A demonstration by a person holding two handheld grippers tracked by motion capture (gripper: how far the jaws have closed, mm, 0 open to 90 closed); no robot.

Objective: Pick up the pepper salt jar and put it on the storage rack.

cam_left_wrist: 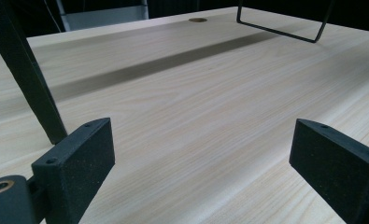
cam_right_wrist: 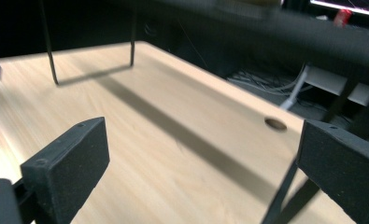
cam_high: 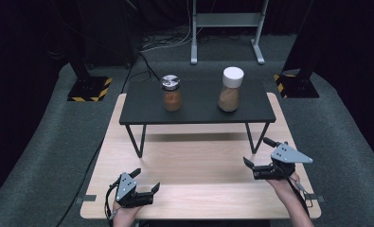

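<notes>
Jars, a silver-lidded jar (cam_high: 171, 93) and a white-lidded jar (cam_high: 230, 89), stand untouched on the black riser (cam_high: 142, 106), while left gripper (cam_high: 146, 182) and right gripper (cam_high: 255, 156) wait open and empty over the wooden table (cam_high: 194, 189), so the next move likely calls for reaching forward.

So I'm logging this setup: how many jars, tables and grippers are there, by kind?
Jars: 2, silver-lidded jar and white-lidded jar
Tables: 2, black riser and wooden table
Grippers: 2, left gripper and right gripper
Total: 6
</notes>
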